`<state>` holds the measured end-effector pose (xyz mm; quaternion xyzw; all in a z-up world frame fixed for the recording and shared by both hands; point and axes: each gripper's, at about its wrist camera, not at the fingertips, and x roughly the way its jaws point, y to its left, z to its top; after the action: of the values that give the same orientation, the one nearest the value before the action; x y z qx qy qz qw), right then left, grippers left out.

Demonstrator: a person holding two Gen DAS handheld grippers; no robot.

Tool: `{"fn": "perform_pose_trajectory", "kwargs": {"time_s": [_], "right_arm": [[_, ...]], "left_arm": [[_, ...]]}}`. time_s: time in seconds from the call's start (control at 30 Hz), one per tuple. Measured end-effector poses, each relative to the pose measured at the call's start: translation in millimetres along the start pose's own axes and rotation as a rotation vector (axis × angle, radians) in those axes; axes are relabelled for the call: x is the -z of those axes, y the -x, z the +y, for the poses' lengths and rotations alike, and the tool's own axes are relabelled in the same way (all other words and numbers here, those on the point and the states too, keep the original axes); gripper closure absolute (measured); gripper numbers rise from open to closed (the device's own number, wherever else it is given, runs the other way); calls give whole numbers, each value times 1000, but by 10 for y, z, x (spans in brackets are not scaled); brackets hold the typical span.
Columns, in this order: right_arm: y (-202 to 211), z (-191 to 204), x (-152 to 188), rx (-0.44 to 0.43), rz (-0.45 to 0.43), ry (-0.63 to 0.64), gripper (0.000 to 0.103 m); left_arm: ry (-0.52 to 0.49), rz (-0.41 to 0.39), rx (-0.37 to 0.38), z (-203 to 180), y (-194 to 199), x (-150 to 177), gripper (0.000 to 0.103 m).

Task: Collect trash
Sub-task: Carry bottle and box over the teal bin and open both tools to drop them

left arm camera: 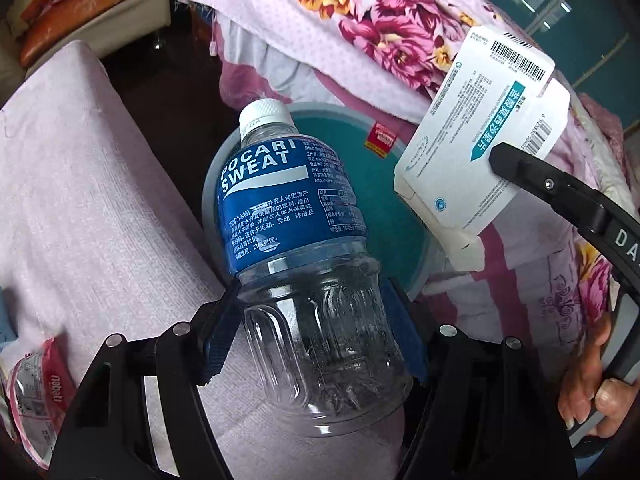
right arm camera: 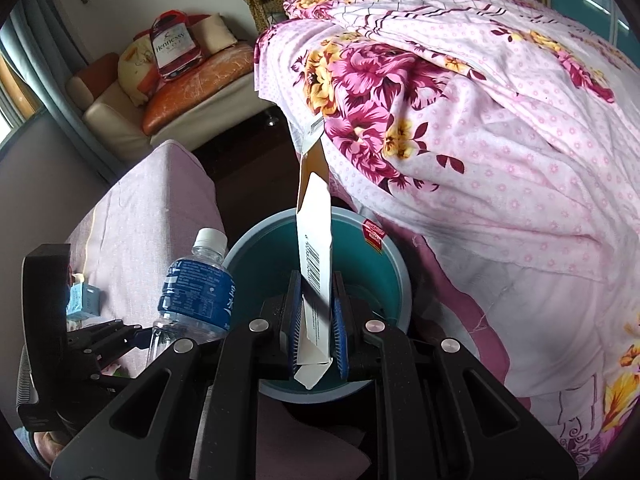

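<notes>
The flattened white medicine box (right arm camera: 314,264) hangs directly over the mouth of the teal trash bin (right arm camera: 390,276), its long axis running away from the right gripper (right arm camera: 316,332) and tilted only slightly off upright. The right gripper's blue pads (right arm camera: 340,328) are clamped on the box's near end, so the open flap at the far end points past the bin's far rim toward the floral quilt (right arm camera: 480,140). In the left wrist view the same box (left arm camera: 476,152) sits to the right of the bin (left arm camera: 384,208) and above it.

The Pocari Sweat bottle (left arm camera: 288,216), empty and capped, is pinched across its clear lower body by the left gripper (left arm camera: 316,328), its cap (left arm camera: 264,110) pointing away and up toward the bin's near-left rim. From the right wrist view the bottle (right arm camera: 196,288) stands just left of the bin, outside the rim.

The box looks the nearer to a drop, since it is already above the opening; the bottle would need to travel right, over the rim, first. A pink snack wrapper (left arm camera: 36,392) lies on the pink-covered bed (left arm camera: 92,200) to the left.
</notes>
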<state>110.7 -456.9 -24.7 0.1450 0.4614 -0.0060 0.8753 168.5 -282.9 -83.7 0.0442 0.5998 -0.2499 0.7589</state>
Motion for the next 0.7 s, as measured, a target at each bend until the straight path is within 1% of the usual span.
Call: {"fn": "perform_pose_trajectory", "kwargs": {"time_s": [0.03, 0.1, 0.13, 0.5, 0.63, 0.7], "right_arm": [[-9, 13, 2, 2, 2, -1, 89], [-20, 16, 6, 3, 5, -2, 89], [-28, 19, 7, 4, 7, -1, 89], [-122, 92, -12, 14, 33, 7, 88], [-166, 133, -23, 15, 54, 6, 84], [-171, 150, -16, 15, 61, 2, 83]], "left_arm": [[0, -1, -2, 8, -3, 5, 32], [3, 0, 6, 22, -10, 4, 24], [6, -5, 7, 35, 5, 12, 23], [31, -25, 7, 157, 157, 108, 22], [48, -38, 10, 203, 222, 127, 22], [58, -40, 13, 229, 241, 138, 19]]}}
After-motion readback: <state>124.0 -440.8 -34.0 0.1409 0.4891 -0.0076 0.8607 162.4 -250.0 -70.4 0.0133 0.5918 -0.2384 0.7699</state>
